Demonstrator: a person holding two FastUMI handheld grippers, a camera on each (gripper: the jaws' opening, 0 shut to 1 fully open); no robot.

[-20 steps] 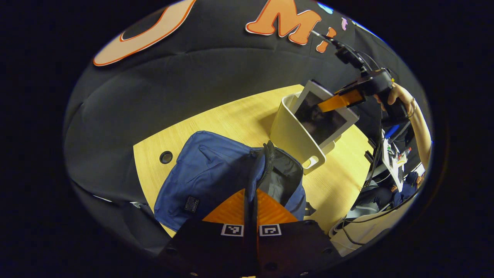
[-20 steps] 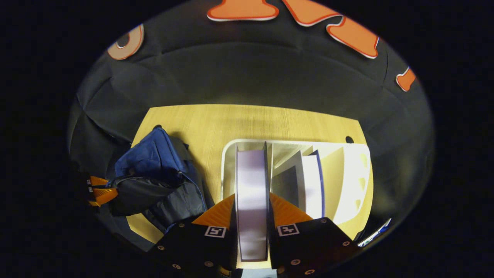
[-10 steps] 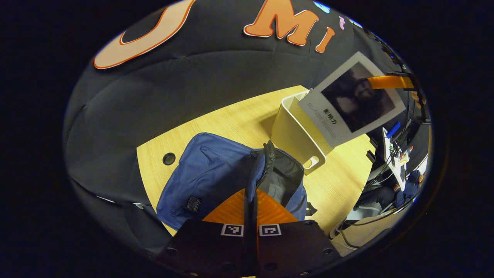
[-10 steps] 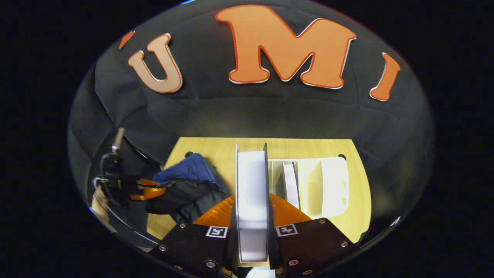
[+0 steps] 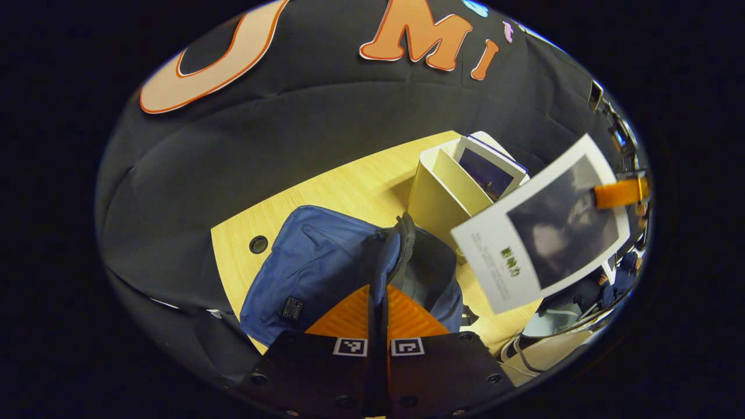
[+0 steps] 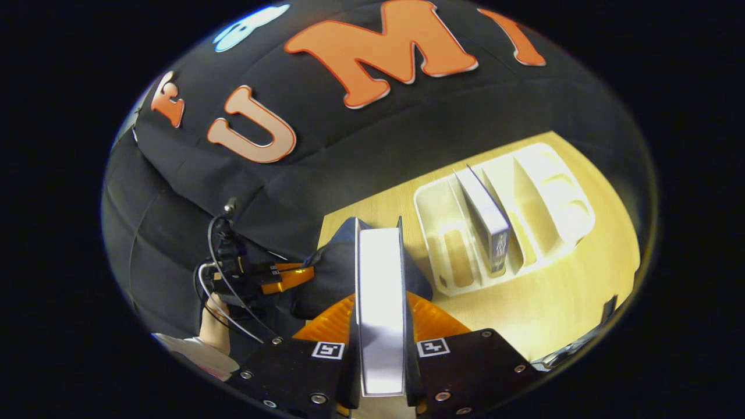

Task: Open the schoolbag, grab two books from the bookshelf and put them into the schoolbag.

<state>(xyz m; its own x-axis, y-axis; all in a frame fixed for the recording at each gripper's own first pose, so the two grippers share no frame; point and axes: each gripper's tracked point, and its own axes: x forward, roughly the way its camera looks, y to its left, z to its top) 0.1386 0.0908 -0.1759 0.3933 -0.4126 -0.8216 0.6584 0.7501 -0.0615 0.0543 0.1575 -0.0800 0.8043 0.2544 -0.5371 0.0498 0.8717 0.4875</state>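
Both claws grip: the right claw (image 6: 379, 326) clamps a book (image 6: 379, 302) at lower centre, the left claw (image 5: 378, 311) pinches the schoolbag (image 5: 326, 273) flap.

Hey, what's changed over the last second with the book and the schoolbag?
The right tongs have lifted the book clear of the bookshelf and swung it toward the open schoolbag, uncovering a second book in the rack. The left tongs stay clamped on the bag's opening edge; bag and shelf haven't moved.
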